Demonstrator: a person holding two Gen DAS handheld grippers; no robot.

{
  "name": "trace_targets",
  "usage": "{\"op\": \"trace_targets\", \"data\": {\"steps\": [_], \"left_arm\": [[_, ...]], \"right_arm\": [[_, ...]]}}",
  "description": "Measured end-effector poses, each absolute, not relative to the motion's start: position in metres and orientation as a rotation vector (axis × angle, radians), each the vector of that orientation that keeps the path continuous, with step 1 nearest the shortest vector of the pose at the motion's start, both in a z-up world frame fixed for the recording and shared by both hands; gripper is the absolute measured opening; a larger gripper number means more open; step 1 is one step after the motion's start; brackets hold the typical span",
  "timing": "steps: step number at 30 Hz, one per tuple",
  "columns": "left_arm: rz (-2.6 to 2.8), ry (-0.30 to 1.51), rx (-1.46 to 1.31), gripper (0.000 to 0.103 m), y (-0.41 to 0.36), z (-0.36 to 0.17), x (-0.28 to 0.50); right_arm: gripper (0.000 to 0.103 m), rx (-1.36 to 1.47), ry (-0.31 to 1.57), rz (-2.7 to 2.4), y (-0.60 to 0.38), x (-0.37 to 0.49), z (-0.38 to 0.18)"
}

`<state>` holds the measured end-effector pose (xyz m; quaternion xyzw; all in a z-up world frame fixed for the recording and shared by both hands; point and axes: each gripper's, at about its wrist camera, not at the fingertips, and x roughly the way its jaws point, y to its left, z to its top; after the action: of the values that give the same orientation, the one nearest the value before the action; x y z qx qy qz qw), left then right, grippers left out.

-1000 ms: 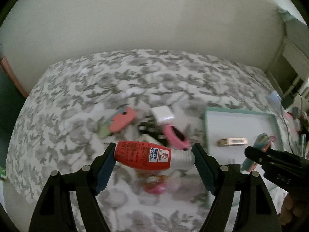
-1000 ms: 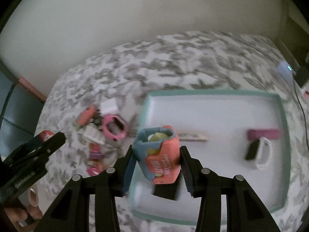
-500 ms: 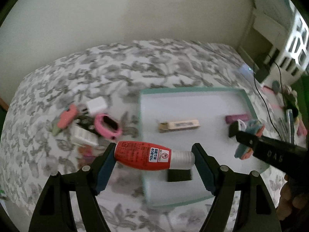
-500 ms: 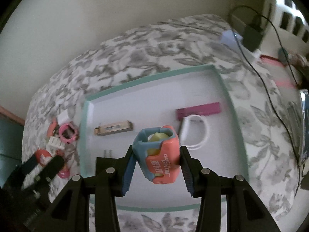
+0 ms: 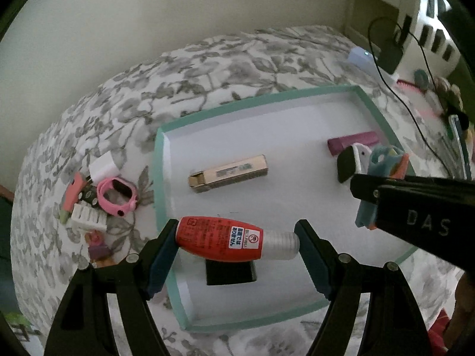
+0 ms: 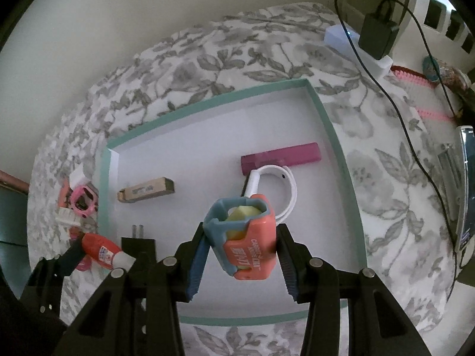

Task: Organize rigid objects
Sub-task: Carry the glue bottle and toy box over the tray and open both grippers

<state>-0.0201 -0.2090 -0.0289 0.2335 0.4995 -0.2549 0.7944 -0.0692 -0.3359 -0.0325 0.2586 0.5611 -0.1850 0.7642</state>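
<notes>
Both views have shifted over the teal-rimmed tray [image 5: 161, 160]. Left wrist: the left tool [image 5: 237, 237] still clamps the red bottle [image 5: 219, 237] (endwise) above the tray's near-left corner. Right wrist: the right tool [image 6: 239, 246] keeps gripping the coral-and-blue case [image 6: 249, 249], now above the tray's middle.

watch [image 5: 117, 196] left of tray [image 5: 160, 178], apparently outside

My two wrist views are dim and flat — soft daylight, apparently from the right, where the white shelving [image 5: 427, 14] is brightest. The tray [image 6: 329, 124] floor reads pale bluish-white without glare; shadows under things are faint and diffuse. The fisheye bends the bedspread [image 5: 207, 68] into a dome, with black vignette at every corner. Near gripper arms look sharp, while the bedspread's far edge and right-side clutter smear — soft, slightly grainy.
</notes>
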Motion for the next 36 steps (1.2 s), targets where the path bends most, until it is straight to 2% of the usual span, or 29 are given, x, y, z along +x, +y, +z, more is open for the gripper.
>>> {"op": "trace_targets", "data": {"steps": [13, 29, 34, 36], "left_arm": [[-0.559, 1.088, 0.596, 0.079, -0.226, -0.048, -0.028], [-0.560, 1.118, 0.600, 0.079, -0.228, -0.057, -0.026], [-0.557, 1.128, 0.587, 0.079, -0.228, -0.055, -0.025], [-0.550, 1.125, 0.578, 0.079, -0.227, -0.052, -0.023]], "right_arm": [[0.047, 0.528, 1.318, -0.411, -0.337, -0.065, -0.056], [0.048, 0.515, 1.350, -0.409, -0.336, -0.061, -0.063], [0.049, 0.506, 1.341, -0.419, -0.335, -0.056, -0.060], [0.053, 0.508, 1.321, -0.423, -0.335, -0.057, -0.053]]}}
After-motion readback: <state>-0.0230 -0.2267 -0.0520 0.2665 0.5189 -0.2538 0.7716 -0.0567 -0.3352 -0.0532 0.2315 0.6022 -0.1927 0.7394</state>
